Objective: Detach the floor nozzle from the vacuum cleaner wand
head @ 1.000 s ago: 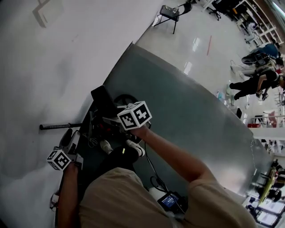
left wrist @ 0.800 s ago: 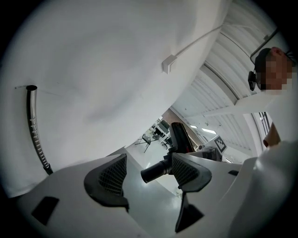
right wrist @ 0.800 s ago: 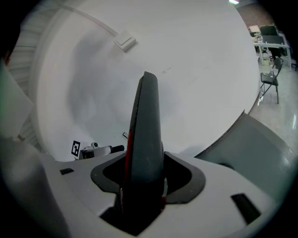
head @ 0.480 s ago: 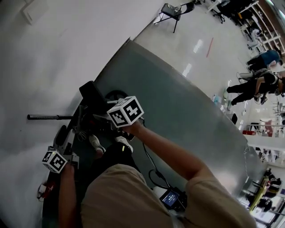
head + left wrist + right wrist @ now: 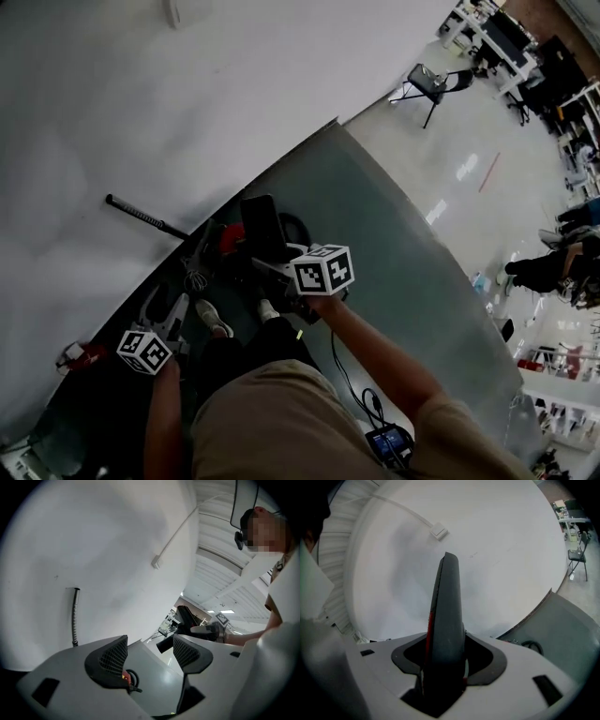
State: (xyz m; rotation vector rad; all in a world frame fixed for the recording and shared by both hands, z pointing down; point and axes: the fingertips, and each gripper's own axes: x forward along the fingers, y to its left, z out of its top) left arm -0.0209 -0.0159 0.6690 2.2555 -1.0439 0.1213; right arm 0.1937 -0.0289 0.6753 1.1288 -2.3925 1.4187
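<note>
Two grippers are showing in the head view: my left gripper (image 5: 161,309) is hovering at lower left, my right gripper (image 5: 267,264) is reaching over the grey mat (image 5: 403,244), and the black wand (image 5: 141,216) is lying on the white surface (image 5: 234,75). In the left gripper view my jaws are standing apart, empty; in the right gripper view they are clamping the dark floor nozzle (image 5: 446,616) upright.

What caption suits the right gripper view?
The right gripper clamps a dark grey, red-striped floor nozzle, held before a white wall.
</note>
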